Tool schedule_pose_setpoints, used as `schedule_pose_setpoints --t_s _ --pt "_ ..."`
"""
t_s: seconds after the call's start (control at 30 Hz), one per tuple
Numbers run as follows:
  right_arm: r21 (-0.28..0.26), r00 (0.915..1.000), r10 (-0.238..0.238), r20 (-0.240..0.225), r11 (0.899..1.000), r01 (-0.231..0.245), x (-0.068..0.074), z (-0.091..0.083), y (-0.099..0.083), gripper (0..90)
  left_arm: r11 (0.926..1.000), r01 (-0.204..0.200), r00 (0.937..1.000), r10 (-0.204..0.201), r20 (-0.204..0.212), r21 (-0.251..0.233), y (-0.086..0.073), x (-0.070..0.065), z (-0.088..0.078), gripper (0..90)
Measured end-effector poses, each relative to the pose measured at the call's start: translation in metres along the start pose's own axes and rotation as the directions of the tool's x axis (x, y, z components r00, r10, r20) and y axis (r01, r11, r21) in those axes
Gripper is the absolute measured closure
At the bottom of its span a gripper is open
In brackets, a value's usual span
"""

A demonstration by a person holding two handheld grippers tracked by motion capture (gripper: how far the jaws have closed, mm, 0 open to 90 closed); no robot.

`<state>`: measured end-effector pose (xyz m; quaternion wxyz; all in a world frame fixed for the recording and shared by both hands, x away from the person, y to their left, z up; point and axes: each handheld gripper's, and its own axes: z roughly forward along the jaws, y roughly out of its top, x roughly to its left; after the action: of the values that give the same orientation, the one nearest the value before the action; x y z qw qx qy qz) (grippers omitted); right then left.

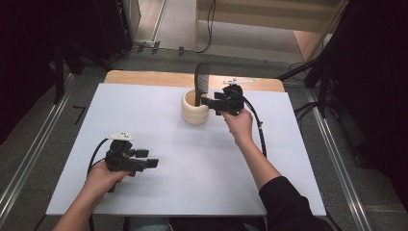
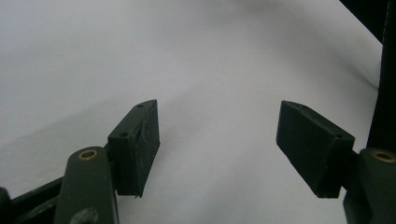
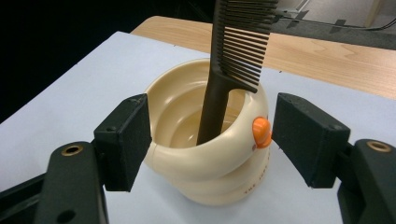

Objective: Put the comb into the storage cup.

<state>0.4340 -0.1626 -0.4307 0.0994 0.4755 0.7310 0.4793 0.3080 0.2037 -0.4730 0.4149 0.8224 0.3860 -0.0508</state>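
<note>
A cream ribbed cup (image 1: 194, 113) with a small orange knob (image 3: 261, 132) on its side stands on the white table cover, far of centre. A dark comb (image 1: 201, 79) stands upright in it, handle down, leaning on the rim (image 3: 243, 42). My right gripper (image 1: 208, 102) is just right of the cup and points at it. Its jaws are open (image 3: 211, 100), short of the cup (image 3: 210, 163), with nothing held. My left gripper (image 1: 148, 158) rests low at the near left, open over bare cover (image 2: 217, 112).
The white cover (image 1: 192, 163) spreads over most of the table, with a strip of bare wood (image 1: 144, 77) along the far edge. Dark stands and cables surround the table on the floor.
</note>
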Motion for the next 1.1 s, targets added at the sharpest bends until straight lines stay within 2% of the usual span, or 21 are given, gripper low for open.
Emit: schedule_pose_setpoints --t_s 0.17,0.4,0.77,1.1 --pt "-0.008 1.0 -0.006 0.0 1.0 0.006 0.002 -0.007 -0.004 26.4 1.0 -0.001 1.0 0.001 -0.002 0.002 0.0 0.001 0.0 30.7" --pt "0.014 0.9997 -0.022 -0.011 1.0 0.022 0.002 -0.015 -0.015 26.4 1.0 0.0 1.0 0.0 -0.003 0.001 0.0 0.001 -0.001 30.7" --pt "0.027 0.9985 -0.018 -0.051 0.999 0.019 0.002 -0.028 -0.029 26.4 1.0 0.002 1.0 -0.002 -0.005 0.001 0.0 0.001 0.0 30.7" --pt "0.02 0.9963 -0.039 -0.076 0.999 0.041 0.008 -0.038 -0.042 26.8 1.0 0.002 1.0 -0.002 -0.005 0.0 0.0 0.001 0.0 30.7"
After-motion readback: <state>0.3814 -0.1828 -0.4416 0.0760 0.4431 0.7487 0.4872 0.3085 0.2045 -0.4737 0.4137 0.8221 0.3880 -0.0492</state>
